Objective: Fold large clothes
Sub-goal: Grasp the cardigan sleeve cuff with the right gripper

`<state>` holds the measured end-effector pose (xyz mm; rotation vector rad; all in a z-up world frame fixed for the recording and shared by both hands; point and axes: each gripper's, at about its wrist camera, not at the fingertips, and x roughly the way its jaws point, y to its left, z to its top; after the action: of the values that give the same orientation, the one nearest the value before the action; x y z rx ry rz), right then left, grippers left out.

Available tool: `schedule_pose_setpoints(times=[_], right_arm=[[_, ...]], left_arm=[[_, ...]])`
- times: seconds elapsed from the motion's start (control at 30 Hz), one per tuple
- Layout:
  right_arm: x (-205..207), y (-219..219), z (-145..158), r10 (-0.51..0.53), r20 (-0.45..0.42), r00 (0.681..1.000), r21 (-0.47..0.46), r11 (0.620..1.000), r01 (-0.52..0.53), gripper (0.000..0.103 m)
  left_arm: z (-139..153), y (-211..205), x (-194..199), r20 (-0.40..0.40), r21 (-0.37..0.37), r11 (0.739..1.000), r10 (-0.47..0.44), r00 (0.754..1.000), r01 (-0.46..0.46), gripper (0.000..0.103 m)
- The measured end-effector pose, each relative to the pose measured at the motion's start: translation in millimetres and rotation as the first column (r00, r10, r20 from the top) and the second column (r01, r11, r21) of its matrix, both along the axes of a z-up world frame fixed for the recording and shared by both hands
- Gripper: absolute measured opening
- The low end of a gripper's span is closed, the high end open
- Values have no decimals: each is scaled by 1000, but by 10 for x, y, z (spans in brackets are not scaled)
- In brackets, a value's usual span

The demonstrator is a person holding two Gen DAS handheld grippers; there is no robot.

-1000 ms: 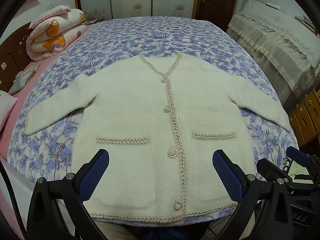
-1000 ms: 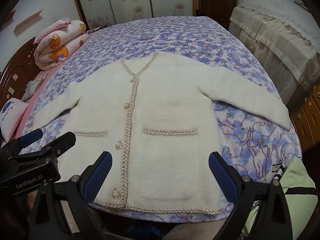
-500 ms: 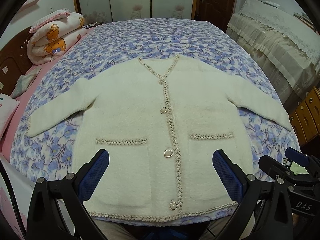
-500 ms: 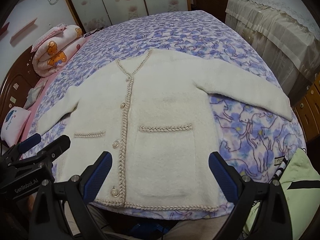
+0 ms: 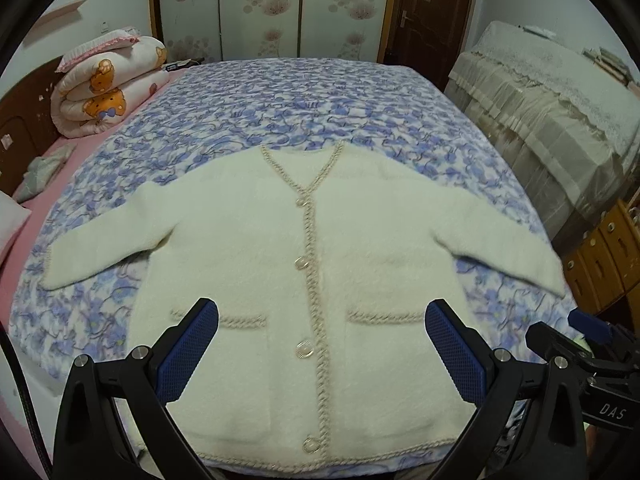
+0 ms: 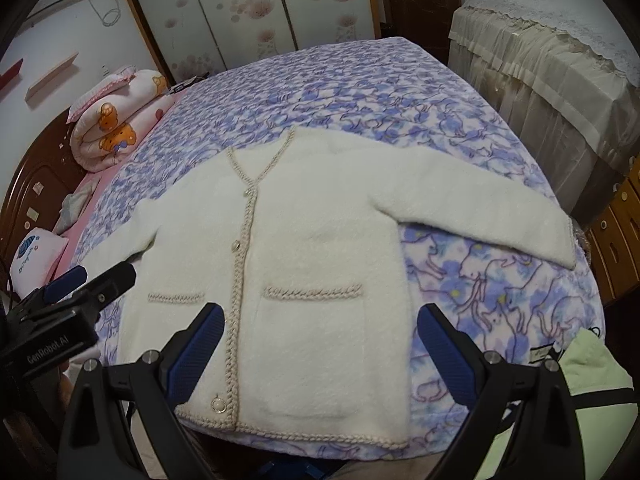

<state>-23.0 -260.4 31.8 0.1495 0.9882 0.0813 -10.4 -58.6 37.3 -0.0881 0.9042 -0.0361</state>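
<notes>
A cream fluffy cardigan lies flat and buttoned on the bed, front up, both sleeves spread out, with braided trim, pearl buttons and two pockets. My left gripper hovers open above the hem near the lower buttons, holding nothing. My right gripper is open above the right pocket and hem, also empty. The right gripper's body shows at the lower right of the left wrist view; the left gripper's body shows at the left of the right wrist view.
The bed has a blue floral cover. A rolled bear-print quilt sits at its far left. A lace-draped piece of furniture and wooden drawers stand to the right. A green bag lies at the near right.
Both cameras have tilted up and pulled back a little, so the cardigan sits lower in both views. The cardigan has not moved and both grippers stay open.
</notes>
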Motion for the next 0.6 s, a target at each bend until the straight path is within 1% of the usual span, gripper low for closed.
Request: schedule_pose_setpoints(times=[0.03,0.1,0.13,0.2,0.27,0.37,0.5,0.6], right_arm=[[24,-59,10,-12,7,1000,-3,1000,12,98],[83,-188,18,-39,14,999,-9,999,39,98],[113,-259,20,-52,16,998,-6,999,52,98],[190,-413,19,-87,25,996,-9,996,87,98],[271,-581,8,-127,33,991,-25,991,128,98],[399,-867,-53,-195,35,980,-45,979,197,98],[580,-1322,-226,-288,13,958,-32,957,288,98],[690,-1678,-418,-356,-18,934,-13,934,356,98]], left_arm=[[20,-19,53,14,-11,1000,-3,1000,4,103],[53,-77,132,36,-4,1000,-5,999,5,103],[73,-117,179,51,11,1000,-5,999,4,103],[114,-232,296,83,64,998,-5,997,0,103],[138,-336,408,93,86,996,-21,995,13,103],[148,-559,640,85,110,992,-66,994,56,103],[64,-872,915,79,142,984,-123,989,111,103],[-51,-1097,1131,61,123,983,-146,987,138,103]])
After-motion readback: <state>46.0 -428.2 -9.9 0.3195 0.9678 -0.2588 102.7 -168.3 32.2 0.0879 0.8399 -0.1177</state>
